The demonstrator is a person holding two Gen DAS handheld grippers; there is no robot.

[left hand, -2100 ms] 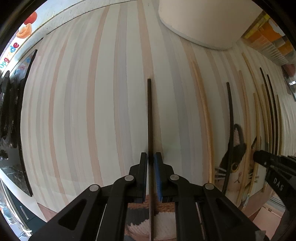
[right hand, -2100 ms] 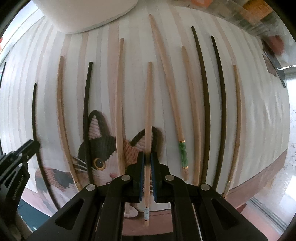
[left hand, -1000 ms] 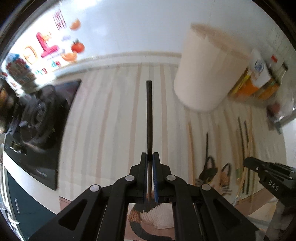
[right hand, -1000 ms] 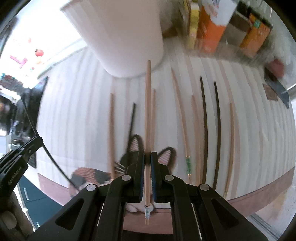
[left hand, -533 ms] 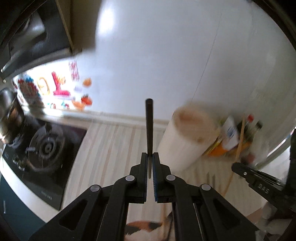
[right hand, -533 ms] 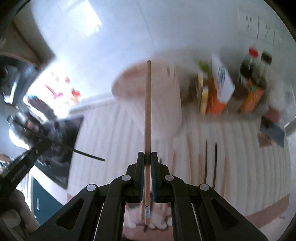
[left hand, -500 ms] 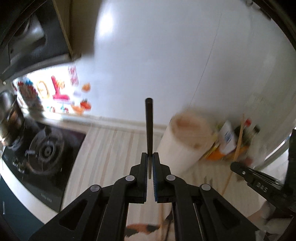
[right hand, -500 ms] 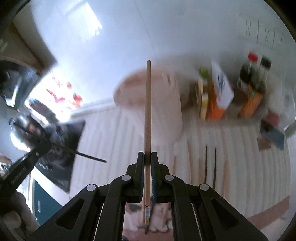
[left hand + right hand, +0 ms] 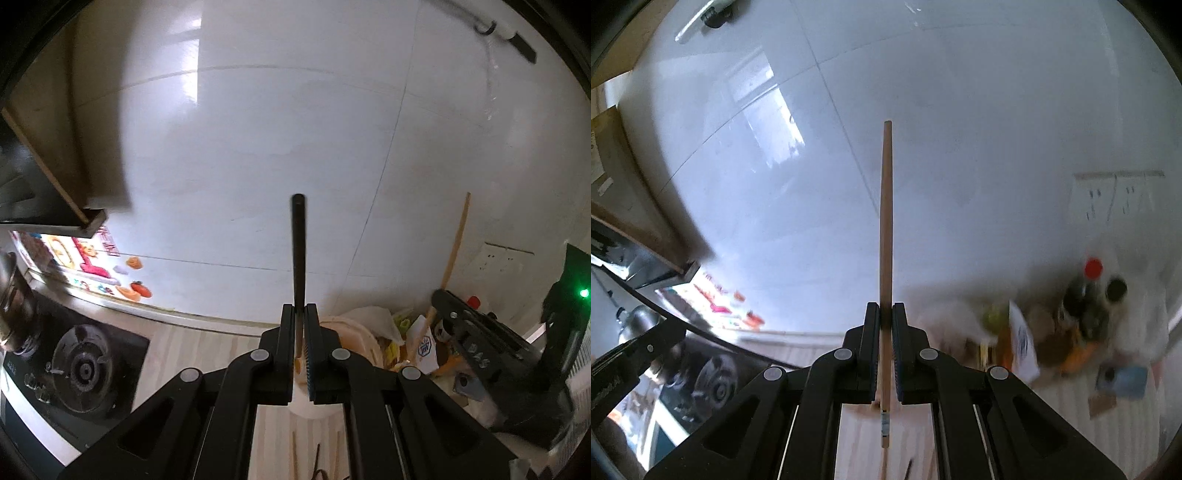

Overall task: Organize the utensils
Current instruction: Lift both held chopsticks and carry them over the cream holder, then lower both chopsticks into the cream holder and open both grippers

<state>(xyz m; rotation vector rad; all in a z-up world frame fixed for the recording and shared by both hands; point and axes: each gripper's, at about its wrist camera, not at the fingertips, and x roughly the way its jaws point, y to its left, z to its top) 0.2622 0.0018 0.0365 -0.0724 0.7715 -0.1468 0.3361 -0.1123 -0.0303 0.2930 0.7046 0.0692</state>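
Note:
My left gripper [image 9: 299, 314] is shut on a black chopstick [image 9: 298, 251] that sticks straight out ahead of the fingers, high above the counter. Just beyond and below the fingers stands a pale round holder [image 9: 354, 332]. My right gripper [image 9: 885, 314] is shut on a light wooden chopstick [image 9: 885, 221], also raised and pointing at the white wall. In the left wrist view the right gripper [image 9: 439, 299] shows at the right with its wooden chopstick [image 9: 456, 243]. In the right wrist view the left gripper [image 9: 670, 330] shows at the left with the black chopstick [image 9: 720, 341].
A black gas hob [image 9: 81, 365] lies at the left of the striped mat [image 9: 184, 354]. Bottles and cartons [image 9: 1082, 306] crowd the back right by the wall sockets [image 9: 1112, 199]. A few chopsticks [image 9: 295, 454] lie on the mat below. A range hood [image 9: 44, 147] hangs at upper left.
Both grippers have risen and tilted up from the mat with their chopsticks still gripped. The views now face the white wall and the holder sits low in view.

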